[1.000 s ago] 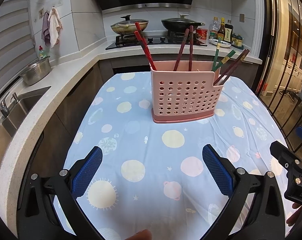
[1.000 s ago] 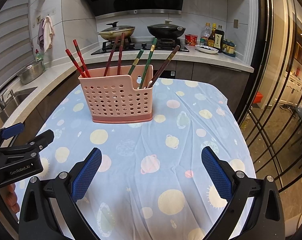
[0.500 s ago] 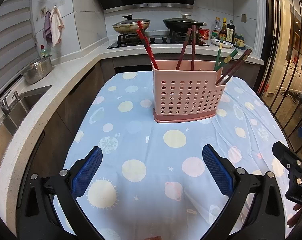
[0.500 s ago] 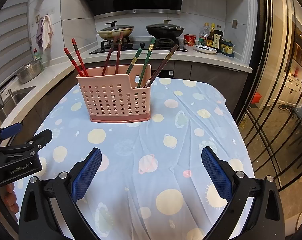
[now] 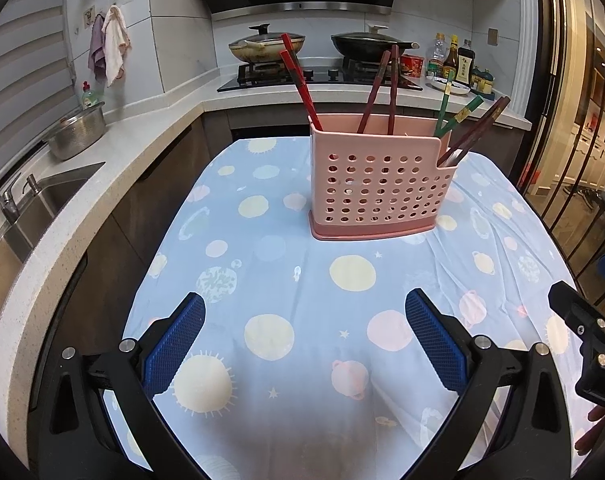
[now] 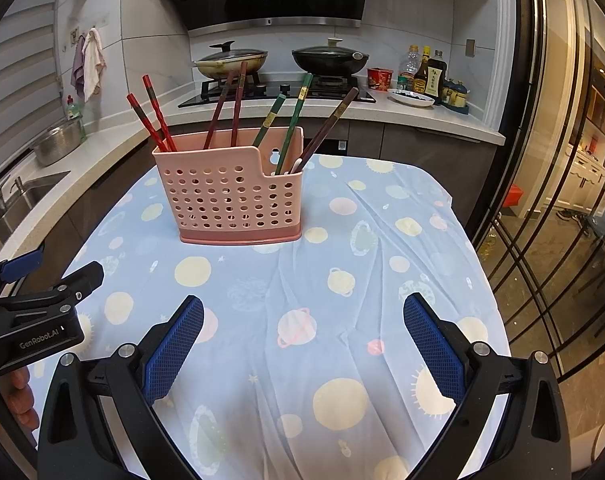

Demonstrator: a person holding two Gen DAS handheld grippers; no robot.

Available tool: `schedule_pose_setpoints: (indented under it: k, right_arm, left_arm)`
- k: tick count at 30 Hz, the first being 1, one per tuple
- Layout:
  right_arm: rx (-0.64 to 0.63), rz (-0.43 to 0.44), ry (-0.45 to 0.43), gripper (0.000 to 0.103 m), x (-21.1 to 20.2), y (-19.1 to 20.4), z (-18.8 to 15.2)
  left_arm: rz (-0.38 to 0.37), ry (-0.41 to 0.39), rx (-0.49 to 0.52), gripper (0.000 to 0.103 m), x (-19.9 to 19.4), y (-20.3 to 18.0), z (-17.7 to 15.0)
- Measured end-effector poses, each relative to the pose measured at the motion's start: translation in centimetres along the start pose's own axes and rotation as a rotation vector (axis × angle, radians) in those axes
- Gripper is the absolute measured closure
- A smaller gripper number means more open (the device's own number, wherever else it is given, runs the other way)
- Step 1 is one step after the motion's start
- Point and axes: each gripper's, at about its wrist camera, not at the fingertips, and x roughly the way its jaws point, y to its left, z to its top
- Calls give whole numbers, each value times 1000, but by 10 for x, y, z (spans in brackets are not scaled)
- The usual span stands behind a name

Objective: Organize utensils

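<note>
A pink perforated utensil holder stands upright on the blue dotted tablecloth; it also shows in the right wrist view. Red chopsticks, dark red chopsticks, green chopsticks and brown chopsticks stand in it. My left gripper is open and empty, over the cloth well short of the holder. My right gripper is open and empty, likewise short of the holder. Each gripper's side shows in the other's view: the right one and the left one.
A counter with a sink and a steel bowl runs along the left. A stove with two pans and bottles stands behind the table. Glass doors are on the right.
Both grippers have drawn slightly back and up from the holder; both stay open and empty. The holder and chopsticks have not moved.
</note>
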Motion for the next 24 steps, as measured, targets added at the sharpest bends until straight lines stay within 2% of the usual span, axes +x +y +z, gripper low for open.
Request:
schedule_pose_setpoints:
  k: [24]
  right_arm:
    - [8, -22, -16, 6, -1, 1, -2]
  left_arm:
    - [2, 4, -5, 7, 2, 2, 3]
